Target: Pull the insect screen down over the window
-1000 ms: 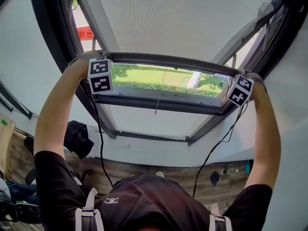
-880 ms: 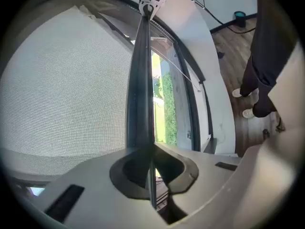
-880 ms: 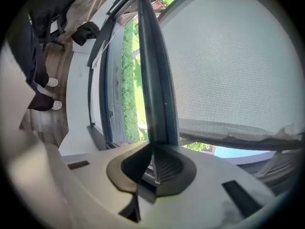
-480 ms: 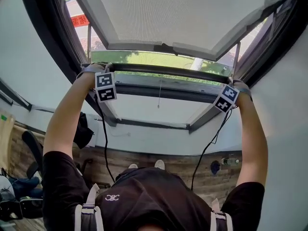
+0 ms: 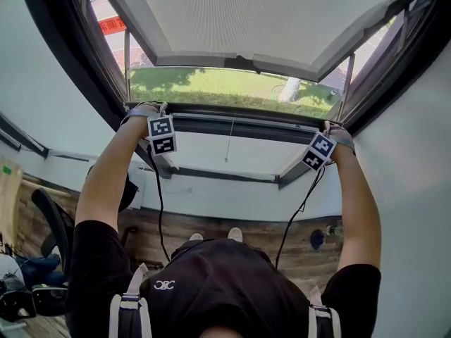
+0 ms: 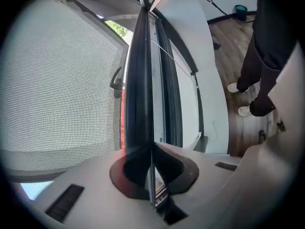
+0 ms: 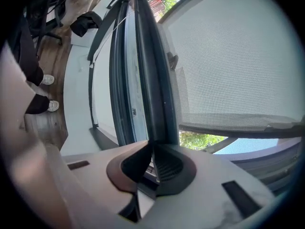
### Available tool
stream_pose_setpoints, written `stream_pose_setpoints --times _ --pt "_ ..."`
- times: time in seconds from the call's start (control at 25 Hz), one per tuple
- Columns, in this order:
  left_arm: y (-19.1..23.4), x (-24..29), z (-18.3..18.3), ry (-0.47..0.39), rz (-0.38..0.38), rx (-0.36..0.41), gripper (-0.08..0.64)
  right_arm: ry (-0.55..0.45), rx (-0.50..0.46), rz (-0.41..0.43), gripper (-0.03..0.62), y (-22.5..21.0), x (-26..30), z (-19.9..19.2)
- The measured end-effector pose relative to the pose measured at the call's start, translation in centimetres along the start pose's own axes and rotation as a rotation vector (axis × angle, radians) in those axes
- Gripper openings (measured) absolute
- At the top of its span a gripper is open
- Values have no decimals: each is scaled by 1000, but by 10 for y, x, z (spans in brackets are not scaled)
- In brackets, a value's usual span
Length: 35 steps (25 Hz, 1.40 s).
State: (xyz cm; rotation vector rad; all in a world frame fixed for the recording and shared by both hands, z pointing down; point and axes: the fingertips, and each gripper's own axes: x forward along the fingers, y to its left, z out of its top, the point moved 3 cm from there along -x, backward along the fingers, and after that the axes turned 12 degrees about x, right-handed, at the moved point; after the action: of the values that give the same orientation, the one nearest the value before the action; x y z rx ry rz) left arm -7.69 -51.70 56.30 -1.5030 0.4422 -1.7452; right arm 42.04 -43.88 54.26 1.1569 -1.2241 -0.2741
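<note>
Clamping screen bar [image 5: 232, 110], left hand-held gripper [image 6: 151, 149], right hand-held gripper [image 7: 152, 151], both closed

nothing reads clearly: the red sign [image 5: 113, 24] outdoors bears white characters too small; the logo [image 5: 163, 284] on the black shirt [image 5: 218, 280] is illegible.

**Both grippers at the ends of the window's dark bar**

The left gripper [image 5: 158, 117] sits at the left end of the bar [image 5: 239, 113] and the right gripper [image 5: 325, 138] at its right end, a bare arm raised to each; between them a thin cord [image 5: 227, 141] hangs from the bar; above them lie grass [image 5: 211, 86] and a tree trunk [image 5: 288, 89], and higher still a pale meshed panel [image 5: 246, 13]; up and left of the left gripper shows a red sign [image 5: 110, 24]; a black cable [image 5: 159, 203] drops from the left gripper; far below both are the wooden floor [image 5: 268, 227] and the person's shoes [image 5: 235, 234]; a chair [image 5: 49, 224] stands below the left gripper.
</note>
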Motion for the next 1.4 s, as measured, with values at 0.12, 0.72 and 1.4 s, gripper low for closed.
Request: stream_pose_setpoints --times 0.12,0.72,1.4 --pt "-13 14 5 -3 -23 -6 28 9 -6 24 28 16 12 -3" --pt "-61 65 24 17 -93 -6 28 77 -74 49 23 72 55 -13" --pt "-90 76 33 17 -140 -131 272 158 -20 193 325 107 55 -17"
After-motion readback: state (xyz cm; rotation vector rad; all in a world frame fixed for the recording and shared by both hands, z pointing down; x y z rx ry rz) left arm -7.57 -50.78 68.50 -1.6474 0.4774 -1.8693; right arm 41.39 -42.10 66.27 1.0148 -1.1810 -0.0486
